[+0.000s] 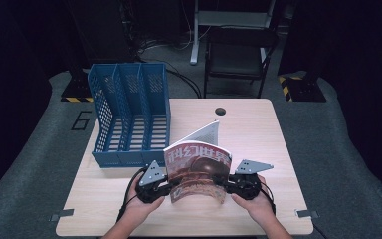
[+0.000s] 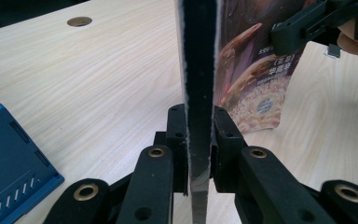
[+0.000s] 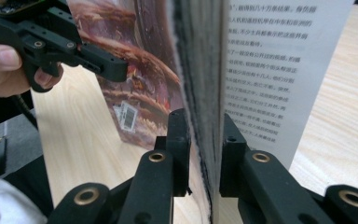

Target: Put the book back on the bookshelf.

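A magazine with a reddish-brown cover stands upright on its lower edge on the wooden table, slightly fanned, one white page flaring behind it. My left gripper is shut on its left edge; in the left gripper view both pads clamp the dark page block. My right gripper grips the right edge; its own view has the jaws on either side of the page block, pads touching it, and a printed text page beyond. Each gripper is held by a hand near the table's front.
A blue three-slot file rack stands on the table's back left, just behind the magazine; its corner lies left of my left jaws. A cable hole marks the far edge. A dark chair stands beyond the table.
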A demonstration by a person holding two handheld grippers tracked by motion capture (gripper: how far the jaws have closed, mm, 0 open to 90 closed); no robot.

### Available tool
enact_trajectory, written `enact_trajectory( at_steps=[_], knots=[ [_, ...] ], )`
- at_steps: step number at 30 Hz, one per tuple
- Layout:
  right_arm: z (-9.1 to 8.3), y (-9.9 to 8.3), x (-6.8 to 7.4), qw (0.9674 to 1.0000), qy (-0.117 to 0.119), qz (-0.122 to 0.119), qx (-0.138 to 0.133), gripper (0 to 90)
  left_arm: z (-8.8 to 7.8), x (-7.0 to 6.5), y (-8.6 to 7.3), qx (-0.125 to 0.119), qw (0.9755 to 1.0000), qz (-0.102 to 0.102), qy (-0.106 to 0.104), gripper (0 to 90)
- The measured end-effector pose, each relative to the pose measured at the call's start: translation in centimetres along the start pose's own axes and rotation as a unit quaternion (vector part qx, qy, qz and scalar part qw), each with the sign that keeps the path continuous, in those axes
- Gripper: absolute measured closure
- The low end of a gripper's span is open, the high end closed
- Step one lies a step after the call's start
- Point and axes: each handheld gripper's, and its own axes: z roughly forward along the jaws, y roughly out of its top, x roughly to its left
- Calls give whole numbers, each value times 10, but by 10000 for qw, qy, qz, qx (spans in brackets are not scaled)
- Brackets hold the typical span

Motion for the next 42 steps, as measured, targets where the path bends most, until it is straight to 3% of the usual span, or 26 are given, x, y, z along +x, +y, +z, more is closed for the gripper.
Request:
enact_trajectory(
  at_steps=[3,15,21,32,34,39,42],
  knots=[
    [-1,-1,0,9999,57,-72,45,815,-3,-1,0,120,9998,67,-108,803],
    [-3,-3,-2,9997,225,40,123,798,-5,-5,2,241,9994,-105,-245,792],
    [-4,-4,-1,9997,217,39,128,786,-6,-7,7,320,9990,-93,-291,706],
    [-5,-5,-1,9996,225,63,125,771,-17,-6,26,344,9978,-164,-541,624],
    [-5,-6,-1,9996,234,72,123,768,-22,-6,35,271,9975,-241,-603,571],
    [-5,-6,-1,9996,239,75,134,761,-28,-5,52,145,9972,-326,-660,556],
    [-5,-6,-1,9996,234,73,134,761,-30,-3,59,238,9970,-284,-685,556]
  ],
)
